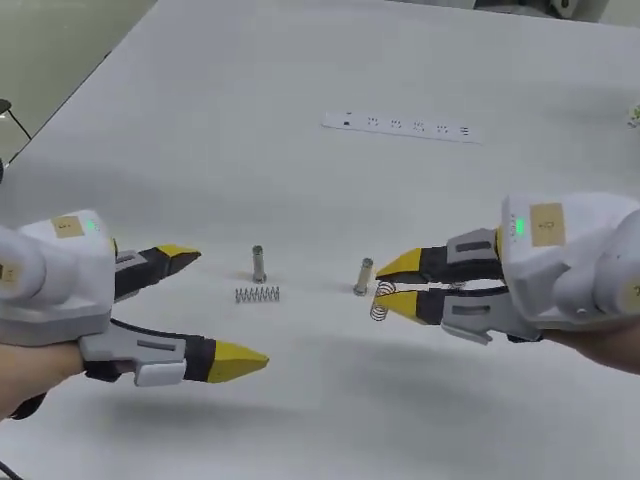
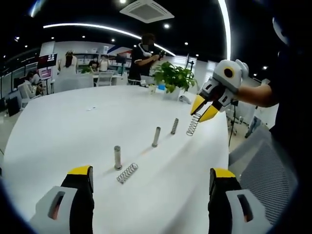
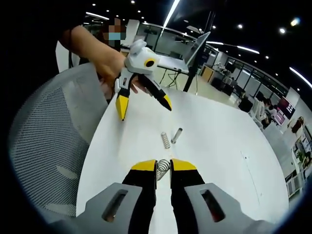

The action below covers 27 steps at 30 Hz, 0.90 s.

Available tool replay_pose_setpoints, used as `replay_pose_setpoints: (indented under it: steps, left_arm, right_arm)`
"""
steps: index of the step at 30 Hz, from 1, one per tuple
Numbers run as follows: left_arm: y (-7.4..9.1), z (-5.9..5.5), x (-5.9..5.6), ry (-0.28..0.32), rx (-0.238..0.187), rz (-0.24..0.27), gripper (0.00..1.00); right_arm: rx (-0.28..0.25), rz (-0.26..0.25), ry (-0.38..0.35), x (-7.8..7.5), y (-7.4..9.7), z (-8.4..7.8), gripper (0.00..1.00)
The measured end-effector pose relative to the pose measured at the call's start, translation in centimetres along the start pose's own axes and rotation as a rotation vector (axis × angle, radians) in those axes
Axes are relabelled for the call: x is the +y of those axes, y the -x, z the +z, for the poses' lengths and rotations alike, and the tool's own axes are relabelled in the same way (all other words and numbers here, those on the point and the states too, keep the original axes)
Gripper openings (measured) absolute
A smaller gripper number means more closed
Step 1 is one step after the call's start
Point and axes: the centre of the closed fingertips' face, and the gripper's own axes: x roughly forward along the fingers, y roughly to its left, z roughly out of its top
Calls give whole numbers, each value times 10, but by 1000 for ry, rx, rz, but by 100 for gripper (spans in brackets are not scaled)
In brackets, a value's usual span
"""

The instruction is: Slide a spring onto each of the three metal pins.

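Two bare metal pins stand upright on the white table, the left pin (image 1: 258, 263) and the middle pin (image 1: 363, 276). A loose spring (image 1: 257, 294) lies in front of the left pin. My right gripper (image 1: 383, 288) is shut on another spring (image 1: 379, 303), just right of the middle pin. In the left gripper view that held spring (image 2: 193, 125) hangs from the right gripper (image 2: 202, 113), beside a third pin (image 2: 174, 126) that looks ribbed, as if a spring sits on it. My left gripper (image 1: 212, 308) is open and holds nothing, left of the loose spring.
A white power strip (image 1: 400, 127) lies farther back on the table. The table's left edge (image 1: 90, 75) runs diagonally. A mesh chair (image 3: 48, 146) stands at the near side. People and a potted plant (image 2: 173, 75) are beyond the far end.
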Motion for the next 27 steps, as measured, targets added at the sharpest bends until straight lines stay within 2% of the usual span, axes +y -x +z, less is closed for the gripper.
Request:
replay_pose_setpoints:
  steps: [8, 15, 27]
  left_arm:
    - [3, -2, 4, 8, -5, 18, 98]
    - [4, -4, 5, 16, -6, 25, 98]
    - [6, -4, 7, 25, -12, 35, 98]
  right_arm:
    - [9, -10, 1, -4, -2, -6, 7]
    - [12, -20, 4, -14, -5, -6, 7]
    - [6, -94, -29, -52, -14, -6, 7]
